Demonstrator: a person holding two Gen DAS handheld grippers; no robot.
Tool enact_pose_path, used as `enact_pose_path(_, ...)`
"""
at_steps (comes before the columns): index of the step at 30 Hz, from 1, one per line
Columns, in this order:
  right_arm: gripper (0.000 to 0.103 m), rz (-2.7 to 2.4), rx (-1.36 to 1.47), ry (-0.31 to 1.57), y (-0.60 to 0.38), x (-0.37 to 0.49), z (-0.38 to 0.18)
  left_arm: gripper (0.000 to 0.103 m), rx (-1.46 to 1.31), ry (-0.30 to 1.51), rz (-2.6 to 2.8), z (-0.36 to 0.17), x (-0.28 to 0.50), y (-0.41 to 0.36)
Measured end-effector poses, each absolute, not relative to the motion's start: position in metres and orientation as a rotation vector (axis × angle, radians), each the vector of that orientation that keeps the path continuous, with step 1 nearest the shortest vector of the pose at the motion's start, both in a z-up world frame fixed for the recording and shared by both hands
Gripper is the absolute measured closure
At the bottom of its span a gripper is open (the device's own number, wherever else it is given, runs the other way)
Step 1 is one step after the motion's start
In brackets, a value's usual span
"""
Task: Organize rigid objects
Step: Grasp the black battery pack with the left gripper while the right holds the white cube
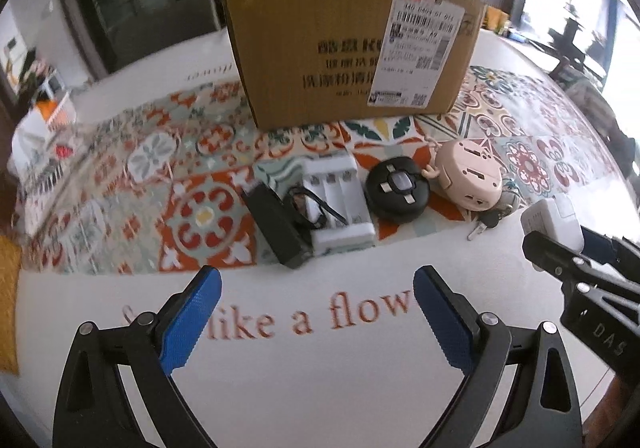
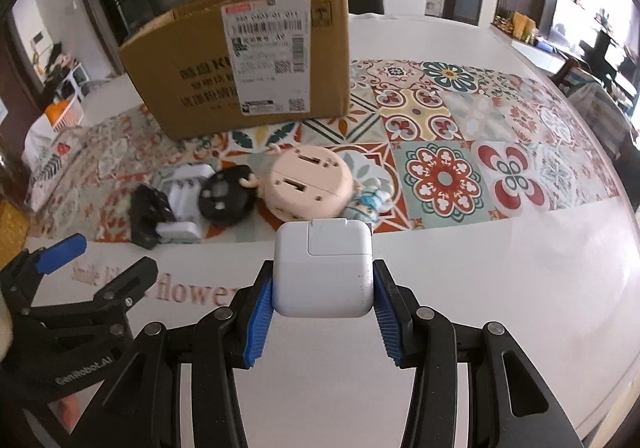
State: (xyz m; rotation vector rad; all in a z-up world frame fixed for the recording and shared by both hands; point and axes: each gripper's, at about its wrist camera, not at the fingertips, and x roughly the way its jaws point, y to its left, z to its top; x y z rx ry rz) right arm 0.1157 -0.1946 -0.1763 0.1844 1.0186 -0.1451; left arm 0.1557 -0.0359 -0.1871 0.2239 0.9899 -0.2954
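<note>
A: Right gripper (image 2: pixel 323 302) first — blue pads (image 2: pixel 259 322) pinch a white charger (image 2: pixel 323 268) from both sides, held above the white table (image 2: pixel 500 288). Prongs folded flat on its top face.

B: Left gripper (image 1: pixel 316 312)?

A: Spread wide, nothing between the fingers. It hovers over the red "like a flower" lettering (image 1: pixel 308 318) on the table. In the left view the right one comes in at the right edge with the charger (image 1: pixel 554 221) at its tip.

B: Other objects?

A: Row along the near edge of the patterned mat (image 2: pixel 440 175). From the left in the left view: black block (image 1: pixel 278 228), white battery charger (image 1: pixel 340 203) with a black cable loop (image 1: pixel 312 209) lying across it, black round disc (image 1: pixel 398 189), pink round toy (image 1: pixel 472 177) tilted on its side. Block touches the battery charger; disc just beside it; toy just beside the disc.

B: Anything by the toy?

A: Keys (image 1: pixel 486 224) at its near side, half off the mat. Right view shows a small light-blue figure (image 2: pixel 370 203) behind the charger, partly hidden — can't tell what it is.

B: Box?

A: Cardboard box (image 1: pixel 348 55) upright at the far side of the mat, shipping label (image 1: pixel 416 47) facing the cameras. Well apart from both grippers.
</note>
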Motion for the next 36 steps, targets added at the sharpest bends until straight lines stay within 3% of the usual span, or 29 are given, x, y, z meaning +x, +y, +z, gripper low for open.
enact_pose_path(24, 0.057, -0.323, 0.317, 1.094, -0.125, 0.133, -0.206, 0.005, 0.568, 0.825, -0.741, -0.223, 0.205, -0.015)
enact_pose_path(32, 0.057, -0.325, 0.287, 1.106, -0.108, 0.144, -0.209, 0.005, 0.566, 0.809, -0.879, -0.232, 0.222, -0.014)
enact_pose_path(36, 0.057, -0.333, 0.275, 1.114, -0.104, 0.148, -0.209, 0.013, 0.527, 0.838, -0.930, -0.240, 0.227, -0.014)
